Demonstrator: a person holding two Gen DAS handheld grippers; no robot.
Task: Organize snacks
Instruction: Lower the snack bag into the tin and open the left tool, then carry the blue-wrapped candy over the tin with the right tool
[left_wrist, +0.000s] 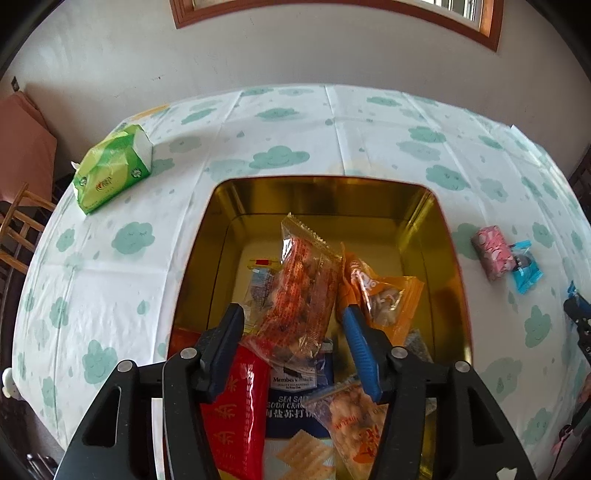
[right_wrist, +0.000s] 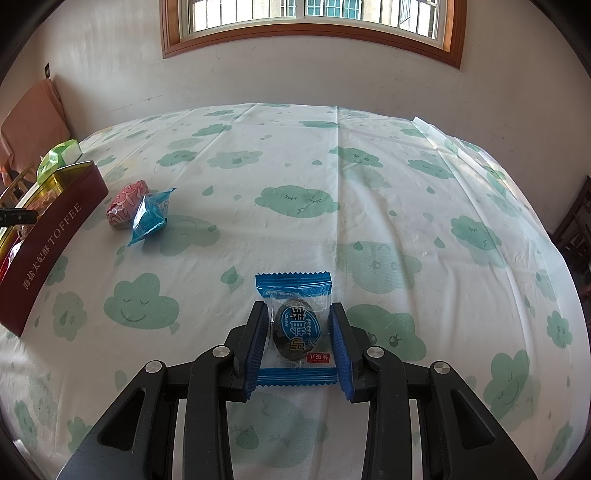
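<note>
Covering the whole table, a cloud-print tablecloth (right_wrist: 369, 177) carries everything you are working with. Your toffee tin (left_wrist: 448, 236) sits toward the table's left edge with its gold inside showing; in it lie a soda cracker box (left_wrist: 295, 413), a red packet (left_wrist: 236, 413), an orange bag (left_wrist: 384, 295) and an orange-red clear snack packet (left_wrist: 299, 288). A green tissue pack (left_wrist: 112, 168) lies near the far left corner. Your left gripper (left_wrist: 295, 321) hangs over the tin with fingers spread; the orange-red packet stands between them, and no pad visibly presses it. Your right gripper (right_wrist: 299, 317) pinches a small blue-wrapped snack (right_wrist: 295, 328) near the table's front edge. A pink wrapped candy (right_wrist: 123, 205) and a blue candy (right_wrist: 149, 216) touch each other just right of the tin.
</note>
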